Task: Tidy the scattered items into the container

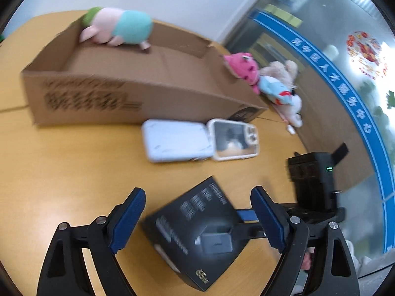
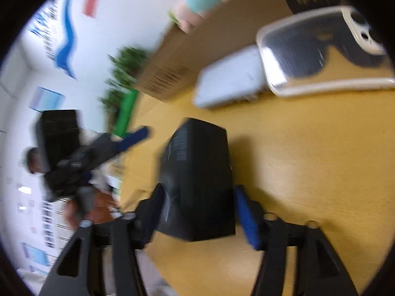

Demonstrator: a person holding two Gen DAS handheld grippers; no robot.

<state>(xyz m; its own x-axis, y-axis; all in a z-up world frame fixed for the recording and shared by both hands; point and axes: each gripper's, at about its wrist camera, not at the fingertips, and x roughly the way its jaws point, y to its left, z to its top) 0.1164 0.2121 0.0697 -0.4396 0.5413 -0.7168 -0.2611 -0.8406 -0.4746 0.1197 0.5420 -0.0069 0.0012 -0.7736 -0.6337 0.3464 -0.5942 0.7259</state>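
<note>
Left gripper tilts downward, its 2 blue-padded fingers spread wide. Right gripper also angles down, fingers parted less widely.

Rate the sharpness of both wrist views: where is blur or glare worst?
Left wrist: moderate motion blur, carton print smeared, glare on the glass wall at right. Right wrist: heavier blur, background streaked, black box edges soft, phone case reflecting light. Both show fisheye bending and dark corners.

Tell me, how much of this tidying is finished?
Hardly started. The cardboard box looks empty inside; one plush toy sits on its far rim. Both the left gripper and right gripper straddle the black carton. The white power bank, phone case and other plush toys remain outside.
</note>
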